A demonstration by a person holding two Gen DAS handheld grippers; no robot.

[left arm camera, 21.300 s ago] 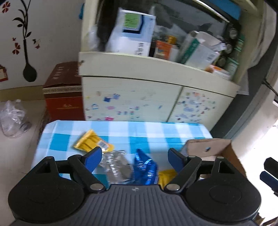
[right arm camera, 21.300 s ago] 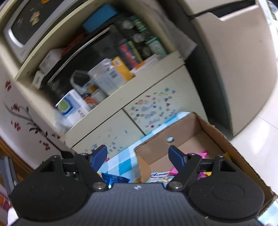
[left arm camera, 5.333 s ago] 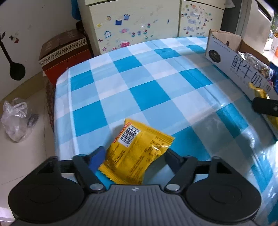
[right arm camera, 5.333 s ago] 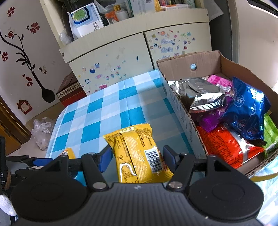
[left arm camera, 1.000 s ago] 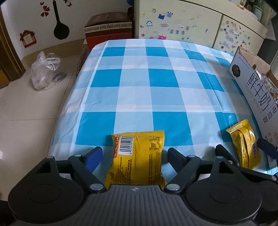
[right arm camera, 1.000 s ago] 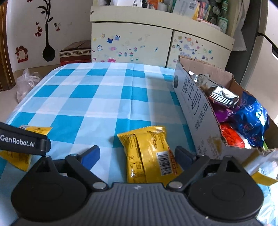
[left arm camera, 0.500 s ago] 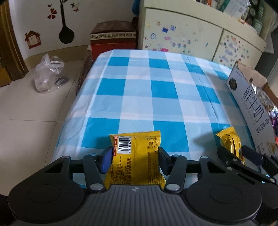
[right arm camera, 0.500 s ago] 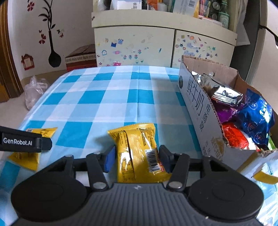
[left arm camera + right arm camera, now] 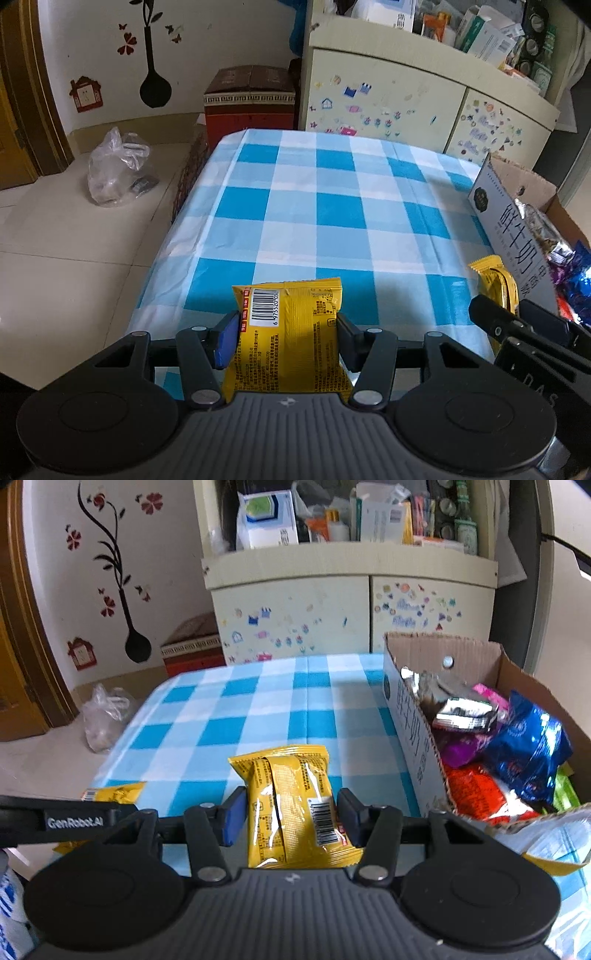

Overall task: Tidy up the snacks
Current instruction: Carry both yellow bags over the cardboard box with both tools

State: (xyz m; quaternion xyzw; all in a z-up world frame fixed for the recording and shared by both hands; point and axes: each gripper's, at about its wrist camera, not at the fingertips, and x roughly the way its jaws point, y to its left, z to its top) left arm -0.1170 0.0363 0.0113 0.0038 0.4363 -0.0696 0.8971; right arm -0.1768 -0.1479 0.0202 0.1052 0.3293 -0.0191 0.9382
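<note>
My left gripper (image 9: 286,338) is shut on a yellow snack packet (image 9: 288,332) with a barcode, held above the near edge of the blue checked table (image 9: 332,206). My right gripper (image 9: 290,812) is shut on a second yellow snack packet (image 9: 291,797), also lifted. That second packet shows at the right in the left wrist view (image 9: 493,282), and the first packet shows at the left in the right wrist view (image 9: 114,792). The cardboard box (image 9: 410,716) at the table's right holds silver, blue, red and purple snack bags.
A cream cabinet (image 9: 351,602) with stickers and a cluttered shelf stands behind the table. A red-brown box (image 9: 249,96) and a clear plastic bag (image 9: 114,170) sit on the floor to the left. A loose wrapper (image 9: 546,834) lies by the box's near corner.
Both grippers have closed on their yellow packets and lifted them off the table; the views have risen and tilted up toward the cabinet.
</note>
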